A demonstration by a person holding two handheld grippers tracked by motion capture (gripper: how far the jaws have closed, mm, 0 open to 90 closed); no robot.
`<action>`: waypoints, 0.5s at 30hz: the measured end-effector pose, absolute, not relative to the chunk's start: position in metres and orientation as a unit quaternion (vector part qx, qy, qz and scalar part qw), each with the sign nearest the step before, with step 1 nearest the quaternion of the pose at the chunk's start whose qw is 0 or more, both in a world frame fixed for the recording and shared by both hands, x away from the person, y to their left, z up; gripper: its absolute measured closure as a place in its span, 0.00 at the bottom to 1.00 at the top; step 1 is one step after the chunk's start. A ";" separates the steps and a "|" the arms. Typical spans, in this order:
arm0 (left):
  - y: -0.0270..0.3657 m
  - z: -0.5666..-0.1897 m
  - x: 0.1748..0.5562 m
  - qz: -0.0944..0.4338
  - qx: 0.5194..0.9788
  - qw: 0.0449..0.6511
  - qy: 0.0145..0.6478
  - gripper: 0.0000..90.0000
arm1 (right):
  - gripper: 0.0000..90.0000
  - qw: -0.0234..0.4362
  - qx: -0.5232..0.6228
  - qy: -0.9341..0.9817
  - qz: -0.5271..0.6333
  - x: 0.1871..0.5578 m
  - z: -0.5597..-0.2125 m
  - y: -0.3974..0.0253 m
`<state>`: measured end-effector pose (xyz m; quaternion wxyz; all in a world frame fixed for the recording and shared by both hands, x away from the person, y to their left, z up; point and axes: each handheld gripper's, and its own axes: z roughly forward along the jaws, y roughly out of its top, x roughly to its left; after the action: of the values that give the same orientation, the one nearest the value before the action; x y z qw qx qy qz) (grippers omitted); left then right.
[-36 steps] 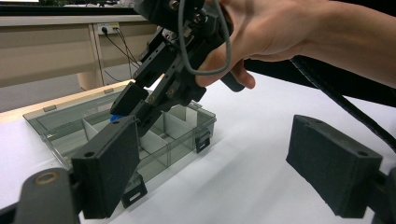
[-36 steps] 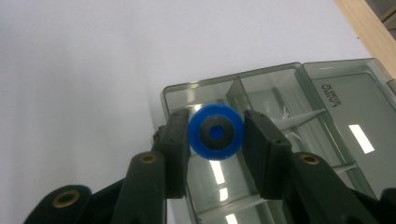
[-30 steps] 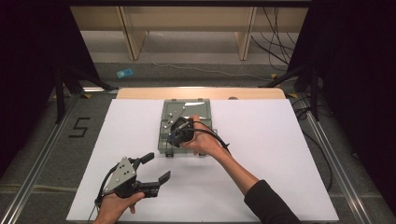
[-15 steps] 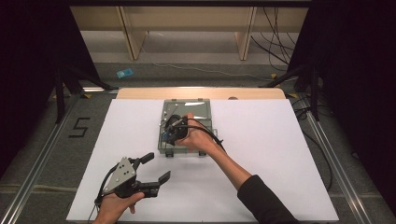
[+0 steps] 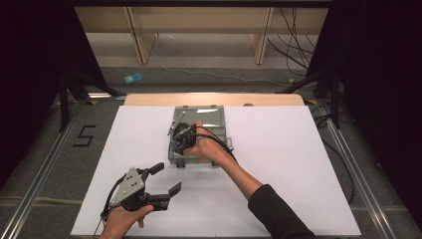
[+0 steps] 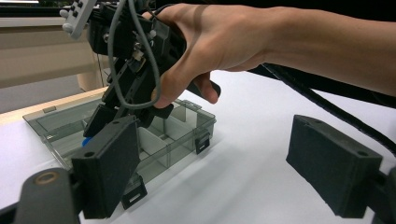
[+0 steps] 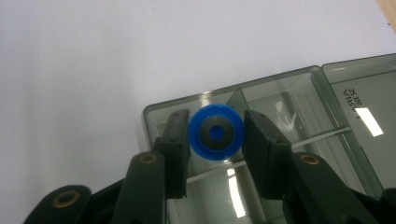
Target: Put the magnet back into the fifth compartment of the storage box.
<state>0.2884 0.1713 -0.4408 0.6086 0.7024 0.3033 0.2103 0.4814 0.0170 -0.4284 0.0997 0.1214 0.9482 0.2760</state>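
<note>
A clear grey compartment box (image 5: 217, 130) lies open at the table's middle, its lid (image 5: 206, 117) laid flat at the far side. My right gripper (image 5: 178, 143) reaches down over the box's near left corner. Its jaws (image 7: 216, 140) are shut on a blue ring (image 7: 215, 115) with a dark centre, right above a corner compartment (image 7: 261, 93). From the left gripper view the ring (image 6: 85, 141) peeks out low at the box (image 6: 182, 135), under the right gripper (image 6: 100, 123). My left gripper (image 5: 167, 178) rests open and empty near the front left of the table, pointing towards the box (image 6: 222, 168).
A white sheet (image 5: 298, 164) covers the table. The right forearm and its cable (image 5: 219, 142) cross the box's near right. Wooden legs (image 5: 261, 35) and cables (image 5: 298, 45) stand on the floor beyond the far edge.
My right gripper has shifted left and slightly farther over the box, towards its left corner. My left gripper has stayed put.
</note>
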 end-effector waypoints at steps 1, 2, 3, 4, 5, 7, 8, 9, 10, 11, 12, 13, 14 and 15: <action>0.171 -0.441 0.288 0.210 0.702 0.609 0.303 0.18 | 0.69 0.098 0.122 0.948 0.276 0.482 -0.429 0.017; 0.171 -0.441 0.288 0.210 0.702 0.609 0.303 0.18 | 0.69 0.101 0.125 0.948 0.274 0.483 -0.430 0.018; 0.171 -0.441 0.288 0.210 0.702 0.609 0.303 0.18 | 0.69 0.096 0.124 0.948 0.275 0.484 -0.431 0.019; 0.171 -0.441 0.288 0.210 0.702 0.609 0.303 0.18 | 0.69 0.096 0.125 0.949 0.273 0.484 -0.431 0.019; 0.171 -0.441 0.288 0.210 0.702 0.609 0.303 0.18 | 0.69 0.096 0.125 0.949 0.274 0.484 -0.432 0.020; 0.171 -0.441 0.288 0.210 0.702 0.609 0.303 0.18 | 0.69 0.097 0.126 0.948 0.276 0.485 -0.433 0.021; 0.171 -0.441 0.288 0.210 0.702 0.609 0.303 0.18 | 0.69 0.096 0.125 0.949 0.274 0.485 -0.433 0.022; 0.171 -0.441 0.288 0.210 0.702 0.609 0.303 0.18 | 0.69 0.097 0.126 0.949 0.273 0.485 -0.434 0.022; 0.171 -0.441 0.288 0.210 0.702 0.610 0.303 0.18 | 0.68 0.097 0.126 0.949 0.272 0.485 -0.434 0.023; 0.171 -0.441 0.288 0.210 0.702 0.610 0.303 0.18 | 0.66 0.095 0.125 0.950 0.270 0.486 -0.435 0.024; 0.171 -0.441 0.288 0.210 0.701 0.610 0.303 0.18 | 0.65 0.095 0.125 0.950 0.270 0.486 -0.435 0.024; 0.172 -0.440 0.288 0.210 0.701 0.610 0.302 0.18 | 0.63 0.094 0.125 0.950 0.272 0.486 -0.435 0.024; 0.172 -0.441 0.288 0.210 0.701 0.610 0.303 0.18 | 0.61 0.096 0.127 0.949 0.274 0.486 -0.434 0.024; 0.172 -0.441 0.288 0.210 0.701 0.610 0.303 0.18 | 0.59 0.099 0.131 0.947 0.275 0.485 -0.433 0.023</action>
<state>0.2884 0.1716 -0.4405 0.6102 0.7014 0.3027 0.2102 0.4854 0.0234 -0.4332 0.0989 0.1309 0.9473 0.2751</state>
